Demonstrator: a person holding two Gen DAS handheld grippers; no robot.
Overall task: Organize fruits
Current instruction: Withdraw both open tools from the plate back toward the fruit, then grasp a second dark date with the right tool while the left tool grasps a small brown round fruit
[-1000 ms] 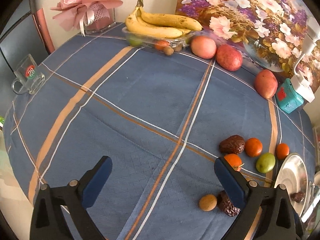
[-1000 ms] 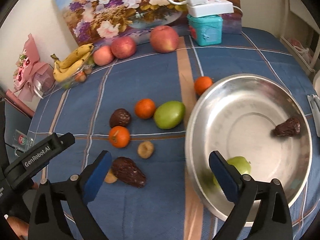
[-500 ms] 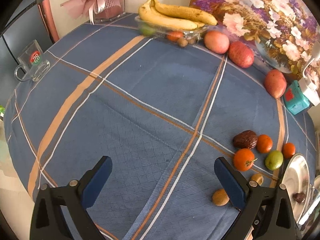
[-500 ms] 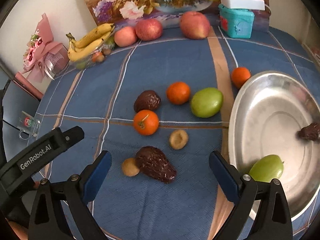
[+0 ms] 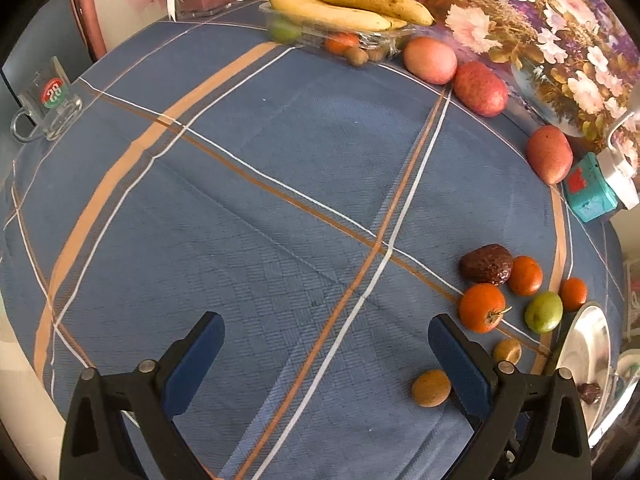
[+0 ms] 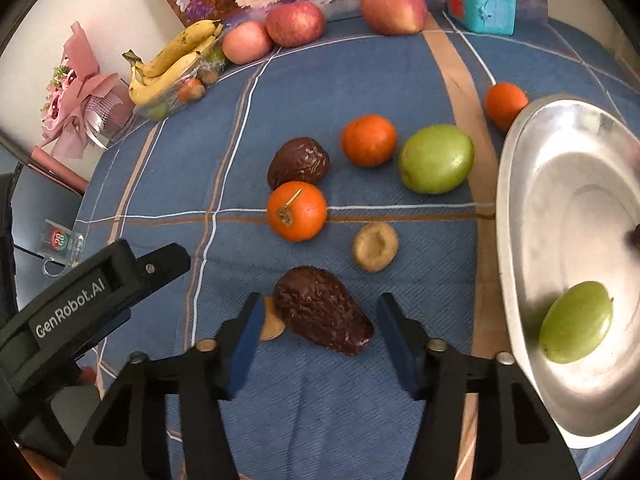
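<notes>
Your right gripper (image 6: pixel 316 332) points down over the blue checked worktop (image 6: pixel 360 72), its jaws closing around a wrinkled dark brown fruit (image 6: pixel 322 310) that lies between them; the pads do not yet touch it. A small tan fruit (image 6: pixel 272 324) sits against the left pad, touching the dark fruit, so the closing jaws could pinch or knock it aside. The dark fruit lies slanted across the jaws, and it may twist or slip out as they meet it. The steel bowl (image 6: pixel 516 240) stands near on the right, already holding a green fruit (image 6: pixel 576 328). Your left gripper (image 5: pixel 326 354) hangs with jaws wide open and empty over bare cloth, beside another tan fruit (image 5: pixel 431 388).
</notes>
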